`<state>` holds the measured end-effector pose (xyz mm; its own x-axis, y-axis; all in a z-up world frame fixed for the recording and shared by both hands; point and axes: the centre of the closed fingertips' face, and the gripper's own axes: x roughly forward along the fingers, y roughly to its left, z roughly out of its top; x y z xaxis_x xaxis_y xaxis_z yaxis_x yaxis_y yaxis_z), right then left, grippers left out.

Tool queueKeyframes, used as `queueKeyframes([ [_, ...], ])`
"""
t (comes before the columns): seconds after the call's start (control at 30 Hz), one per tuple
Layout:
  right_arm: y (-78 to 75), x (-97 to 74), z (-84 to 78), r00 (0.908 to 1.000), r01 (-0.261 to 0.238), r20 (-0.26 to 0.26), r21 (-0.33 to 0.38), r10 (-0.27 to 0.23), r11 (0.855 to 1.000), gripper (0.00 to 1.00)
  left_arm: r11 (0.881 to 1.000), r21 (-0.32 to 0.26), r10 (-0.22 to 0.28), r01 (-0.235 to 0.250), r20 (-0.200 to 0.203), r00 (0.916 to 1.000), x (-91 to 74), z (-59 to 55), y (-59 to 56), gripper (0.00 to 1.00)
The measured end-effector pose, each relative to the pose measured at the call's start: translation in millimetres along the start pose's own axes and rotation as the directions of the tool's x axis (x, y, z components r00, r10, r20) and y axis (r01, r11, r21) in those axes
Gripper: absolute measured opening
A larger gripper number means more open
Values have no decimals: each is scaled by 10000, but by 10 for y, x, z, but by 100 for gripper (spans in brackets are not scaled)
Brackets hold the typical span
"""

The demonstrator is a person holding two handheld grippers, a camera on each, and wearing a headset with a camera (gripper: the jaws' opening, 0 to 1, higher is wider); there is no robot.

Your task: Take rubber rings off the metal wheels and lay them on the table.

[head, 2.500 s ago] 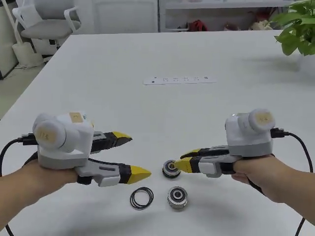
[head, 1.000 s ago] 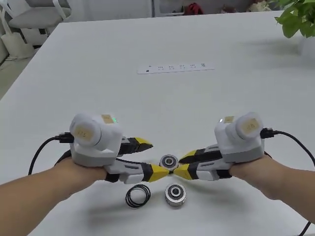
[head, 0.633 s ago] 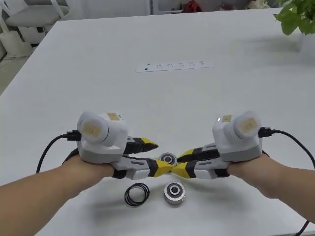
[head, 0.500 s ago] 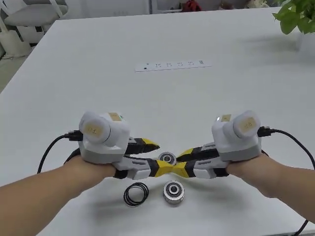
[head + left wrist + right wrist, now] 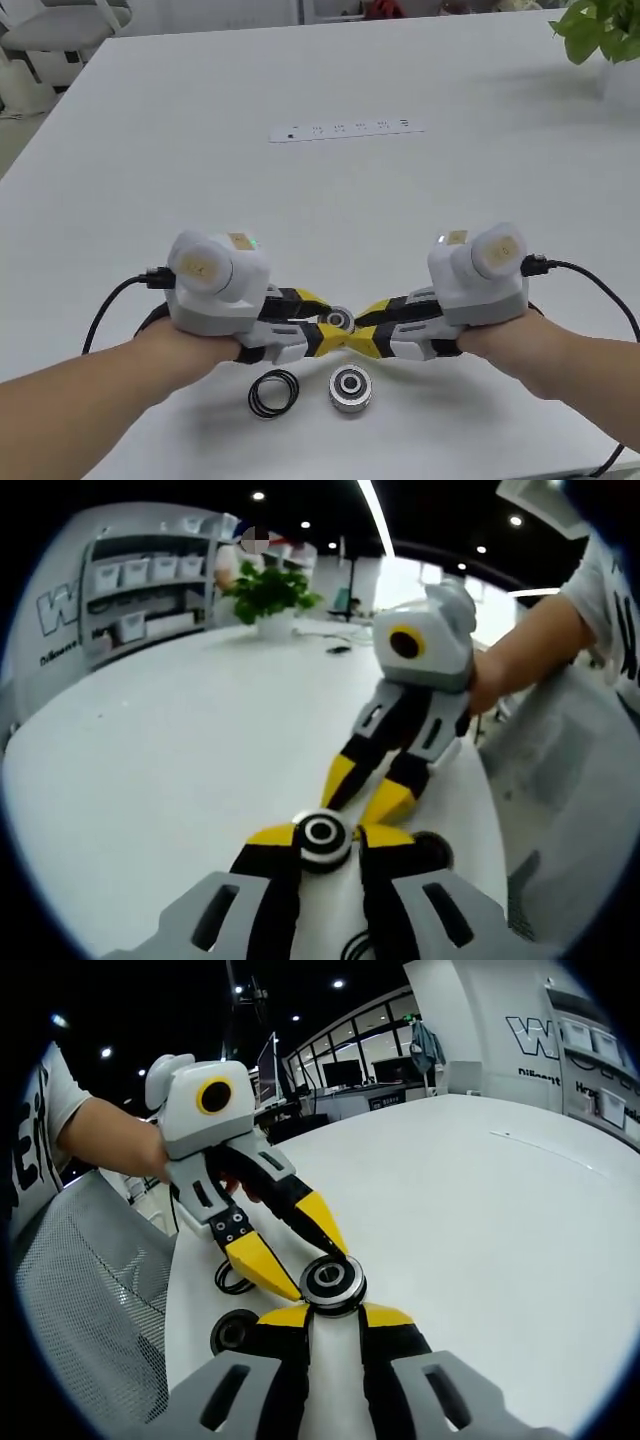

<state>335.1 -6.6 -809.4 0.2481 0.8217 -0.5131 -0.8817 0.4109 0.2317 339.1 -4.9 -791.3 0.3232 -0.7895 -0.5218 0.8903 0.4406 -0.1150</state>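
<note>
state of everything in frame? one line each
held wheel: pinched at both grippers' tips
left gripper: shut on held wheel
right gripper: shut on held wheel
second wheel: lying flat on table, untouched
rubber rings: loose, piled on table beside second wheel

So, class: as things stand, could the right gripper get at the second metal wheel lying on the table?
Probably not yet. The loose wheel lies uncovered close to the right gripper, but its jaws are shut on the held wheel, shared with the left gripper; it must let go first.
</note>
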Motion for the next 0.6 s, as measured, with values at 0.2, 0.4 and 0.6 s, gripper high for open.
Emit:
queueKeyframes([
  [0.2, -4, 1, -3, 10000, -5, 28, -1, 5, 10000, 15, 9966, 768, 291, -299, 116, 9995, 37, 37, 48, 16],
  [0.4, -3, 2, -3, 10000, 6, 48, 8, -6, 10000, 15, 9969, 704, 367, -364, -38, 9993, 14, -18, 42, 15],
  [0.6, 1, 5, 0, 10000, 38, 90, 90, -39, 10000, 15, 9951, 853, 494, -499, 76, 9987, 5, -31, 45, 14],
])
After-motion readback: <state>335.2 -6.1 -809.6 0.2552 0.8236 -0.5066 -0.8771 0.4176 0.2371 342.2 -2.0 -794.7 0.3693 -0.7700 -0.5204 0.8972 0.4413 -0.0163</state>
